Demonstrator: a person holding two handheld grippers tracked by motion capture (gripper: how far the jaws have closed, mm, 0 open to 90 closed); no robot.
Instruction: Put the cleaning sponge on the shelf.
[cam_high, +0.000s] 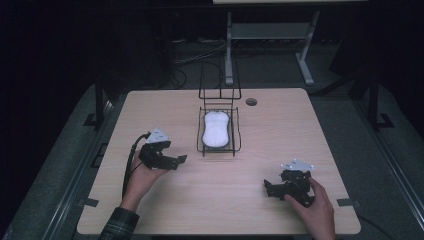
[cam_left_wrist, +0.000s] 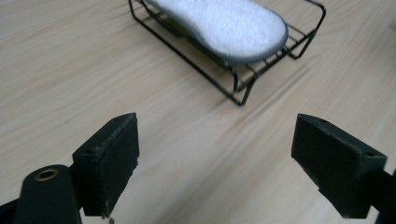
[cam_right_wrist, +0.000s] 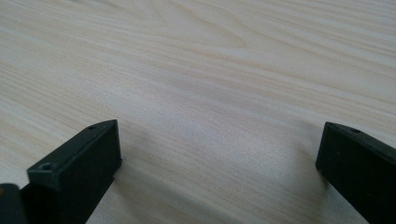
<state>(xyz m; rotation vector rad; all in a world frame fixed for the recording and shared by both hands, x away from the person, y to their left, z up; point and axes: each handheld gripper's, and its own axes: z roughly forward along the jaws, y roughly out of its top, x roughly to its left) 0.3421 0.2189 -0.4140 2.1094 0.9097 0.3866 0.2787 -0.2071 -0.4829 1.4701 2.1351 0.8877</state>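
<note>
Sponge pad (cam_high: 216, 128), white with a grey stitched edge, lies flat in a black wire tray (cam_high: 202, 141) at mid-desk (cam_high: 280, 125). It looks light and soft, likely to sag, so a pinch across its narrow waist should hold best. Left claw (cam_high: 181, 159) hangs near the tray, jaws wide apart; right claw (cam_high: 267, 186) rests well apart from it, jaws also spread, nothing held.

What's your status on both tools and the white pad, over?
Left tool open, empty, aimed at black wire rack. Right tool open, empty, over bare wooden table. White oval fleecy pad lies in rack, untouched. Nothing in the way.
</note>
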